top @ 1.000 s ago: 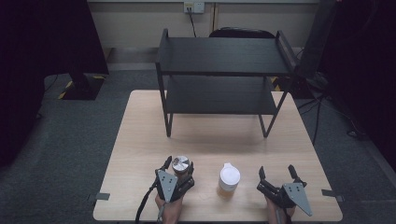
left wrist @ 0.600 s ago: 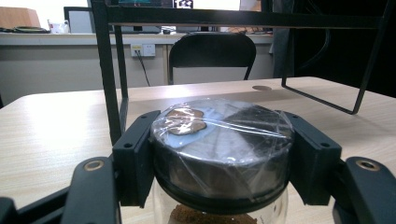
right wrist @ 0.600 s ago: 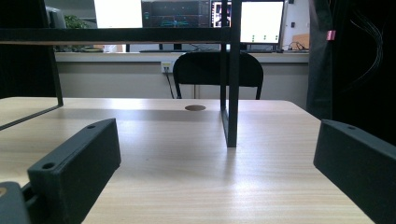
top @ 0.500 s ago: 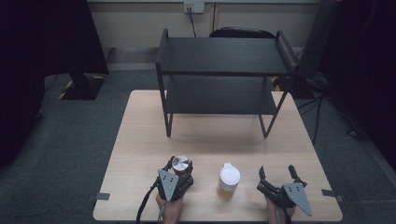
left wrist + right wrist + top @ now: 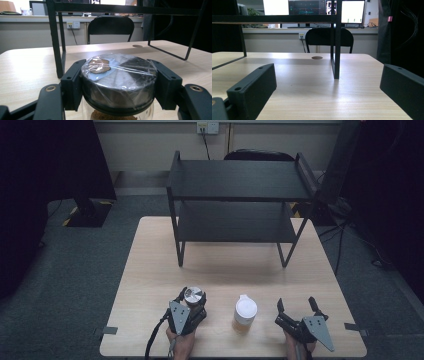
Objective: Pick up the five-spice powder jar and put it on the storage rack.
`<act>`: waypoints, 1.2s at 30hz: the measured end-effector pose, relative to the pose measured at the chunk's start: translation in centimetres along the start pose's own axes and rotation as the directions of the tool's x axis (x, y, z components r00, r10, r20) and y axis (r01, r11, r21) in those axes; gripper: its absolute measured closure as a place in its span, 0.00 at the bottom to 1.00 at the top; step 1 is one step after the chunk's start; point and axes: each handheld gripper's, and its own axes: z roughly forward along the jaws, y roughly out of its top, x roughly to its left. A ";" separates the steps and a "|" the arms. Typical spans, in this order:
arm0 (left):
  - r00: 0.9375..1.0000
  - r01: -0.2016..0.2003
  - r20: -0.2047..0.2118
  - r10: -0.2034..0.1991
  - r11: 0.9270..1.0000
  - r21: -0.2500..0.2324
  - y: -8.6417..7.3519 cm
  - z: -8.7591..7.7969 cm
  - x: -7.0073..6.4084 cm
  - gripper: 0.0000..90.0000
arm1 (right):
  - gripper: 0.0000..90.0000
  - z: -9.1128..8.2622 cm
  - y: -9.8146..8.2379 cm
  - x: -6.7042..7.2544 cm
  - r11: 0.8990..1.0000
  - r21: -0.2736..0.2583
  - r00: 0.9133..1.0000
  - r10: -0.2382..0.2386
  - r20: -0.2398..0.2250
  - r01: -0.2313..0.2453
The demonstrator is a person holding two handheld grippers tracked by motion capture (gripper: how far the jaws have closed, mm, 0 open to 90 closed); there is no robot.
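Lower centre of the high view: the left gripper (image 5: pixel 192 301) has just closed its matte black fingers onto a round, film-wrapped glass jar (image 5: pixel 118 82); the right gripper's (image 5: pixel 297 305) fingers stand apart over the pale woodgrain surface (image 5: pixel 225 275).

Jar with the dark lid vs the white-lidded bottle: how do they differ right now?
The jar has a dark, film-wrapped lid; the bottle has a white one. The left gripper is shut on the jar's lid; the bottle stands free, apart from the open right gripper. Both stand upright at the table's near edge.
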 end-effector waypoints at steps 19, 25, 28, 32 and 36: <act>0.994 0.022 0.111 -0.018 0.999 -0.036 2.5 -0.5 2.1 0.39 | 0.00 0.0 0.0 0.1 1.000 0.000 1.000 0.000 0.004 0.000; 0.988 0.053 0.150 -0.046 0.998 -0.043 3.8 -0.6 3.3 0.39 | 0.00 0.0 0.0 0.1 1.000 0.000 1.000 0.000 0.004 0.000; 0.986 0.043 0.163 -0.035 0.998 -0.051 4.5 -0.6 3.7 0.39 | 0.00 0.0 0.0 0.1 1.000 0.000 1.000 0.000 0.004 0.000; 0.979 0.028 0.203 -0.015 0.998 -0.058 6.0 -0.5 4.6 0.39 | 0.00 0.0 0.0 0.1 1.000 0.001 1.000 0.000 0.004 0.000; 0.973 0.001 0.230 0.015 0.997 -0.072 7.2 -0.4 5.2 0.39 | 0.00 0.0 0.0 0.0 1.000 0.001 1.000 0.000 0.003 0.000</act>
